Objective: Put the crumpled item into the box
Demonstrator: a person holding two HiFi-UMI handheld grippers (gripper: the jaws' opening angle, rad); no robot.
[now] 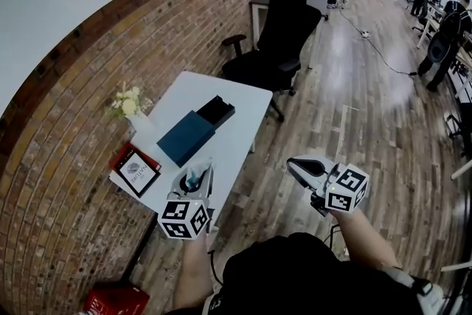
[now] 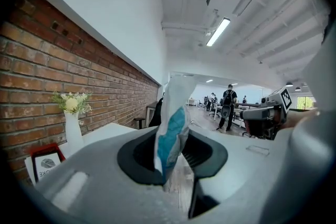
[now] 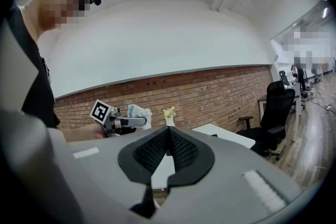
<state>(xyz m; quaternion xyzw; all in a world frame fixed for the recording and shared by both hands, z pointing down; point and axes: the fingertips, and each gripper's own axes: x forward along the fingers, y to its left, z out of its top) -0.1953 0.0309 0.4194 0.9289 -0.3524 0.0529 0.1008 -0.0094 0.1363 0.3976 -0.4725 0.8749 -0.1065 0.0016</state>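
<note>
A crumpled white and blue wrapper [image 2: 171, 131] stands pinched between the jaws of my left gripper [image 2: 176, 157]. In the head view that gripper [image 1: 194, 188] hovers over the near end of the white table [image 1: 247, 103], with the wrapper [image 1: 196, 175] sticking up from it. The box [image 1: 188, 135] is dark teal with its black inner tray [image 1: 216, 111] slid out at the far end. It lies mid-table, beyond the left gripper. My right gripper [image 1: 304, 167] hangs over the wooden floor to the right of the table. Its jaws [image 3: 168, 134] are shut with nothing between them.
A white vase of flowers [image 1: 133, 108] and a red-backed framed card [image 1: 137, 170] sit at the table's left edge by the brick wall. A black office chair [image 1: 280, 40] stands past the table's far end. A red object [image 1: 114, 300] lies on the floor below. People stand far off.
</note>
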